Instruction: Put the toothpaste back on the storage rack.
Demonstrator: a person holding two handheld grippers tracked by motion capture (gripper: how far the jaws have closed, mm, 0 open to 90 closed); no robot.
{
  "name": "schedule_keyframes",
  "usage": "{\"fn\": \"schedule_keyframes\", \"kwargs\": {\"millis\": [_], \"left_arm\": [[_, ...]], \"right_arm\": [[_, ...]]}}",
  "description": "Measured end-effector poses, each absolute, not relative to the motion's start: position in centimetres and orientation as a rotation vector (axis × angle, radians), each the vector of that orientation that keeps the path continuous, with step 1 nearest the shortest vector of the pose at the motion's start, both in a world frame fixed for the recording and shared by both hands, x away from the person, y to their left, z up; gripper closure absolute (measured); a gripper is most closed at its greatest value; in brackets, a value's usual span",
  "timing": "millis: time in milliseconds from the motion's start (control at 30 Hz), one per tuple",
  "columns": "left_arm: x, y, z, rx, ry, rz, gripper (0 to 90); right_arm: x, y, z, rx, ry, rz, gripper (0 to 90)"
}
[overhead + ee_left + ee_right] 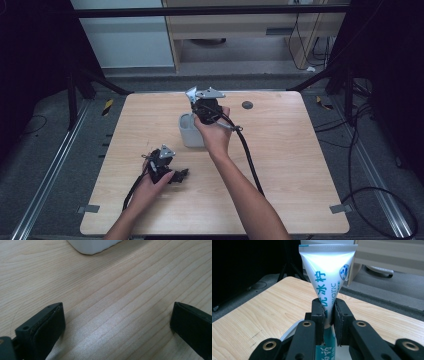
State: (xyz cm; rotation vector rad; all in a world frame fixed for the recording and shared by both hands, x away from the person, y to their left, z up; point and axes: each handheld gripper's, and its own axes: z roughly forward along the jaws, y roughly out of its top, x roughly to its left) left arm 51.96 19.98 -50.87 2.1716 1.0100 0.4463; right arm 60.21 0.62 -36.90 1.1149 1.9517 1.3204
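pale woodgrain table (262, 312), glossy crimped tube (325, 270)

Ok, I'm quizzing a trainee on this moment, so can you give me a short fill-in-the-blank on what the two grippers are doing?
1. The right gripper is shut on a white and teal ____.
2. That gripper is over a white ____ that stands on the table.
3. The left gripper has its jaws ____, with nothing but bare wood between them.
4. The squeezed item stands with its flat crimped end pointing ____.

Missing words: tube; cup; open; up
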Motion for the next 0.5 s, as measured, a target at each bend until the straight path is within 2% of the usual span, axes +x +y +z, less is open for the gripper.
{"fn": "schedule_keyframes", "kwargs": {"millis": [500], "left_arm": [[51.9, 20.0, -50.9, 2.170, 1.012, 0.445, 0.0]], "right_arm": [[60.4, 0.5, -38.4, 1.137, 1.972, 1.284, 79.6]]}}
